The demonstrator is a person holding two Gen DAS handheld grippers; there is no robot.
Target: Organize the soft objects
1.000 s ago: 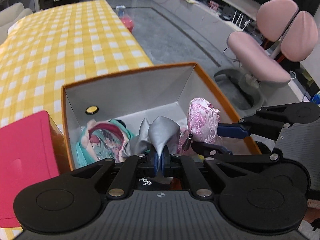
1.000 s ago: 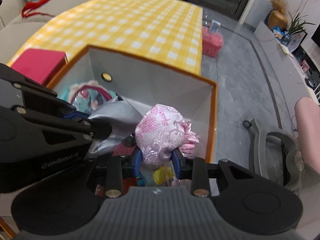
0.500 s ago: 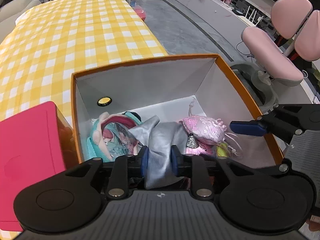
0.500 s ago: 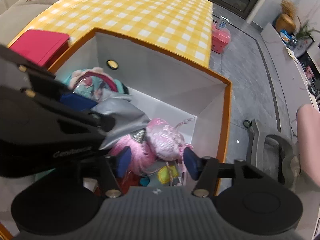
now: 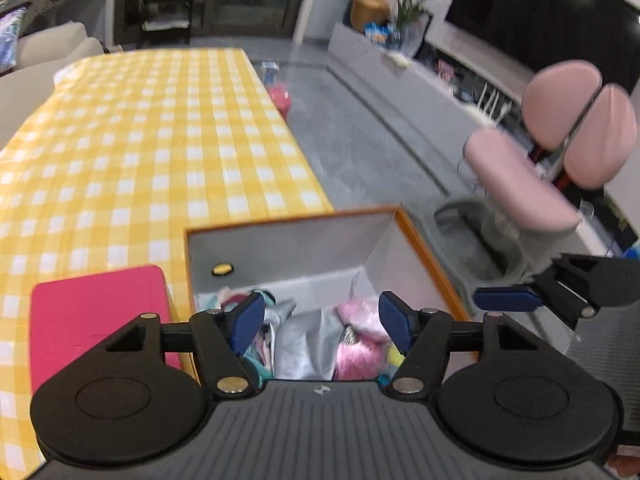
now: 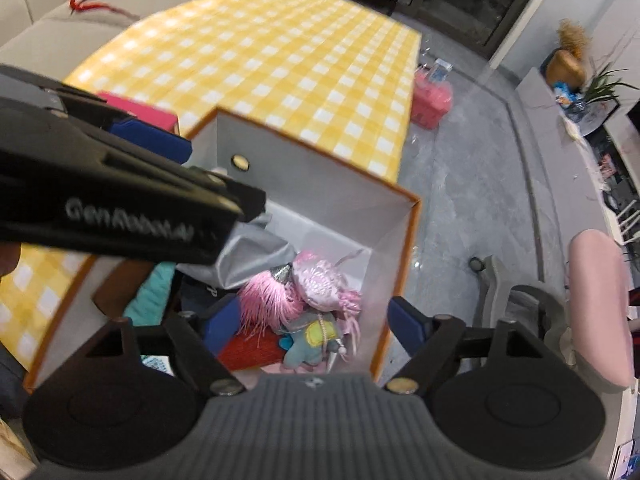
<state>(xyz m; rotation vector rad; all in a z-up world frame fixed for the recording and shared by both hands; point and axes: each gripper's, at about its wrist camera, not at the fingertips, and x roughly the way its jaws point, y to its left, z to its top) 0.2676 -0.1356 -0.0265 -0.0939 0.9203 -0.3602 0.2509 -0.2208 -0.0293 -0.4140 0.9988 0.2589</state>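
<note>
Both claws wide open and holding nothing: left claw [image 5: 322, 322], right claw [image 6: 312, 326], up above the orange box [image 6: 414, 248]. Silver cloth [image 5: 306, 340] and pink pouch [image 6: 320, 280] down inside with other soft toys, likely packed together there so nothing lies loose on the counter [image 5: 132, 152].

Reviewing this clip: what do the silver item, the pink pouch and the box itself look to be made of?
Silver item: apparently satin-like or metallic-coated fabric, since it creases softly and has a sheen. Pink pouch: seemingly brocade-type woven cloth with a raised pattern, beside a fringe of fine pink threads. Box: likely rigid cardboard, with matte white inside walls, orange edges and crisp folded corners.
</note>
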